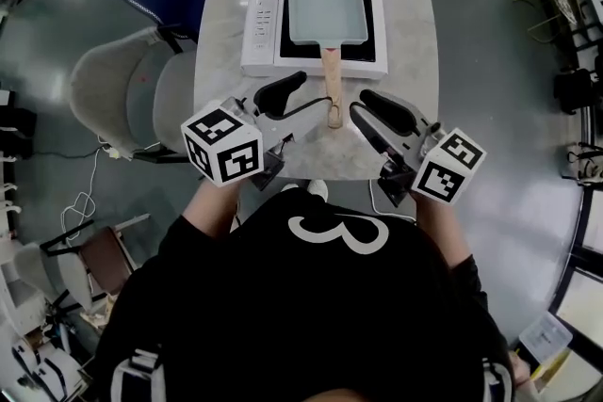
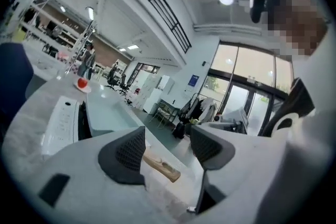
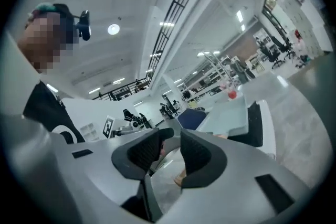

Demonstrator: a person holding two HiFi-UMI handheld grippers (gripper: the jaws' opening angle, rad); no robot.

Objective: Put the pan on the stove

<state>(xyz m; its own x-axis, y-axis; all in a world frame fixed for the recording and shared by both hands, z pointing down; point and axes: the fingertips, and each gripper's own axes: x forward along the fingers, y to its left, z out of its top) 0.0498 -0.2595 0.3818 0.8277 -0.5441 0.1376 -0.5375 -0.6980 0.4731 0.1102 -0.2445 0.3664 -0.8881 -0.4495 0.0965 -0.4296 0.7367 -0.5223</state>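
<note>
Pale blue-grey rectangular pan (image 1: 326,7) with wooden handle (image 1: 332,85) resting on white induction stove (image 1: 262,14), grey marble table (image 1: 405,5). Left gripper (image 1: 285,97) and right gripper (image 1: 377,113) both released, empty, either side of handle end.

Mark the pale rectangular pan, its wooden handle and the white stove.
pale rectangular pan (image 1: 327,5): head view, middle of its flat bottom.
wooden handle (image 1: 332,80): head view, midway along the shaft.
white stove (image 1: 262,14): head view, its left control panel.
</note>
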